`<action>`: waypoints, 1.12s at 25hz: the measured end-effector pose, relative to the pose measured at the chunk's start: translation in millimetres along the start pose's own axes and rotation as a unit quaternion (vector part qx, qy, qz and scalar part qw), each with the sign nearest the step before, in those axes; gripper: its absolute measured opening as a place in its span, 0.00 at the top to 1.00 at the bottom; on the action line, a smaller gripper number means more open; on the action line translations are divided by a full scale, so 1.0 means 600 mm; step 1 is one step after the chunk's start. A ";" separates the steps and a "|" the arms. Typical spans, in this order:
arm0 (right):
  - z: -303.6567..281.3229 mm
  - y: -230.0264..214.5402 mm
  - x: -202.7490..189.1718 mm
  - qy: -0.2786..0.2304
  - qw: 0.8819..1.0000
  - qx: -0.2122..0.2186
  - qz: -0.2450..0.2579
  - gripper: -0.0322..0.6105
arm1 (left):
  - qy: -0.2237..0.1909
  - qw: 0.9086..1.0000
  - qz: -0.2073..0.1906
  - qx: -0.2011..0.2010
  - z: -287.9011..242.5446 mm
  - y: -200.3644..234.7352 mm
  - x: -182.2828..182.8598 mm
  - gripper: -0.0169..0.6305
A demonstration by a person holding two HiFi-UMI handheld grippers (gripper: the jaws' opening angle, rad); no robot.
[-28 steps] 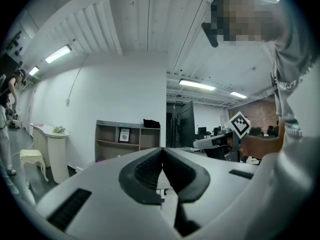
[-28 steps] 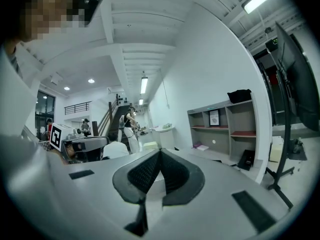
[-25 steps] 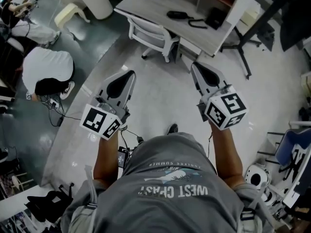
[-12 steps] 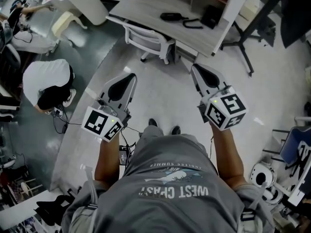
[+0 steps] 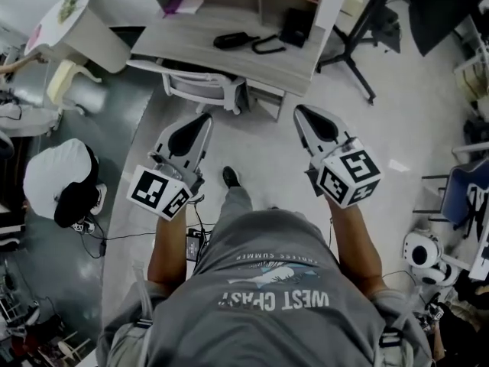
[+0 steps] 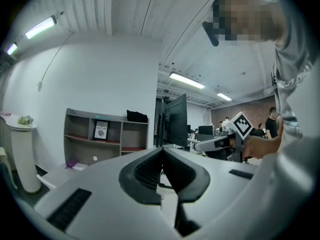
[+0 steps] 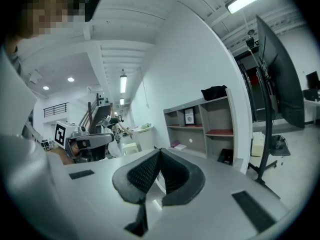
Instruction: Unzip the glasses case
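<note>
Two arms stretched forward side by side: left gripper and right gripper aim toward the counter, fingers closed together on nothing.

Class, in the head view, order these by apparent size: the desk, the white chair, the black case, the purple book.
Largest: the desk. Next: the white chair, partly under it. The black case and purple book look about equal; unranked.

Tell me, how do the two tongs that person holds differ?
In the head view the left tongs lean rightward and the right tongs leftward, so their tips converge. The left tongs' tip lies by the white chair; the right tongs' tip lies by a corner of the desk. Both are shut, empty and aimed toward the desk.
</note>
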State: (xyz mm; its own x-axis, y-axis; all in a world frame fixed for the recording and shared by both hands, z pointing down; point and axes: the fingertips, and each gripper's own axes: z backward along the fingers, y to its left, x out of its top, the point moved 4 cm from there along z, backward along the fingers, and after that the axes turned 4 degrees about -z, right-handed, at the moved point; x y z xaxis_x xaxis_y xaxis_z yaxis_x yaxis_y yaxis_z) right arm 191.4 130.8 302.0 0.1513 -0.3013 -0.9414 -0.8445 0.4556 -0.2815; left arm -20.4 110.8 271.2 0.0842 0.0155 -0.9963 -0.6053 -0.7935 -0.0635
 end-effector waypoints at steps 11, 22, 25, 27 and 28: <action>-0.182 -0.022 0.050 -0.003 0.998 -0.066 -0.003 0.93 | -0.011 0.998 0.008 -0.063 -0.094 0.225 -0.001 0.98; -0.318 -0.011 0.075 -0.001 0.994 -0.111 0.011 0.93 | -0.033 0.995 0.016 -0.095 -0.119 0.386 -0.018 0.98; -0.347 -0.010 0.079 0.008 0.994 -0.111 0.020 0.93 | -0.042 0.995 0.024 -0.087 -0.116 0.419 -0.024 0.98; -0.366 -0.012 0.083 0.014 0.994 -0.108 0.025 0.93 | -0.044 0.996 0.029 -0.078 -0.114 0.437 -0.028 0.98; -0.376 -0.015 0.085 0.016 0.994 -0.106 0.027 0.93 | -0.044 0.996 0.031 -0.075 -0.113 0.445 -0.030 0.98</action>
State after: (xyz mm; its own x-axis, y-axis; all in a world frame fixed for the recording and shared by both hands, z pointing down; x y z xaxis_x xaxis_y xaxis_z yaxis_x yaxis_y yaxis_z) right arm 90.7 -77.5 298.1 0.0884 -0.3098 -0.9467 -0.9405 0.2870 -0.1817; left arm -129.8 -142.7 275.9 -0.0229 0.0115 -0.9997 -0.4822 -0.8760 0.0010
